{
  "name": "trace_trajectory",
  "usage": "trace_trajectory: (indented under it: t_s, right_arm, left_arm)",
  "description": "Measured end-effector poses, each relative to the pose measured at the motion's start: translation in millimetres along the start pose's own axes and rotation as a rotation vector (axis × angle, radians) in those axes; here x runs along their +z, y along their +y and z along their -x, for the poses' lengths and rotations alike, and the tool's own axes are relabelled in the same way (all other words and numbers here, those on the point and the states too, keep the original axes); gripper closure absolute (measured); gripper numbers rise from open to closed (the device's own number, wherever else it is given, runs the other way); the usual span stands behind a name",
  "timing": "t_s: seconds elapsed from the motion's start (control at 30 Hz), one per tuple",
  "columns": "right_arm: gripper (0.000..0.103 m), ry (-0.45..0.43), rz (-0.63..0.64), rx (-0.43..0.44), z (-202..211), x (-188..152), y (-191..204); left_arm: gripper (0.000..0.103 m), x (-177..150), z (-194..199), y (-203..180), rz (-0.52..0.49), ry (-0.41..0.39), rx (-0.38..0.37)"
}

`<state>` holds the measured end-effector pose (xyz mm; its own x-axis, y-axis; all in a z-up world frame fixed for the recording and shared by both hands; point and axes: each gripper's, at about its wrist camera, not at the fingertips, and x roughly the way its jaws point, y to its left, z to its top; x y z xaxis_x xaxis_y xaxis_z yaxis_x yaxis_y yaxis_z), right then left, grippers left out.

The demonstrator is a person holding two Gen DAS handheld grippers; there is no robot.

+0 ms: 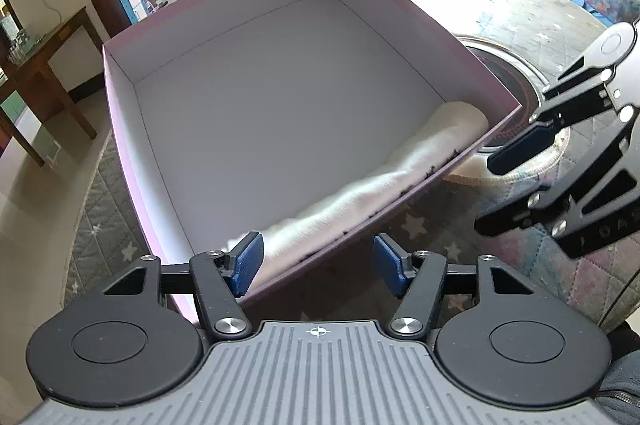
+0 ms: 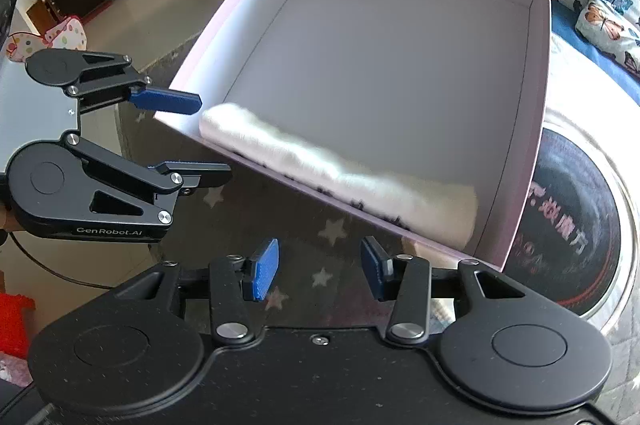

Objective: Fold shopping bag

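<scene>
Here both claws gape empty; only the right view shows the red-lettered mat (image 2: 568,225) beside the box (image 2: 536,129).

Shopping bag (image 1: 384,185) = white, thin, semi-sheer fabric/plastic, already rolled/folded into a long narrow bundle w/ soft wrinkles. Lies flat inside a shallow open box (image 1: 280,97) (pink outside, white inside), pressed along the near wall, one end almost at the box corner, other end running toward the opposite near corner. Small dark print/marks along its lower edge, unreadable. From right wrist view, same bag (image 2: 340,177) runs diagonally along that wall of the box (image 2: 400,65); ends look rounded; slightly blurred.
</scene>
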<state>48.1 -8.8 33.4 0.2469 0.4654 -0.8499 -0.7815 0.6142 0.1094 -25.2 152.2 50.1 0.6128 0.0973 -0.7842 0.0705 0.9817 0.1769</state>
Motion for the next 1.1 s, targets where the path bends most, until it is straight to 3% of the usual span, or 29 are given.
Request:
trace_trajectory:
  t_s: [0.57,1.1]
  right_arm:
    - [0.052,0.027,-0.052,-0.021,-45.0,-14.9,34.0]
    - [0.049,0.039,-0.071,-0.025,-36.9,-26.3,29.0]
  left_arm:
    - [0.027,-10.0,3.0,-6.7,0.035,-0.021,0.066]
    - [0.020,-28.0,-13.3,-2.4,0.170,0.028,0.068]
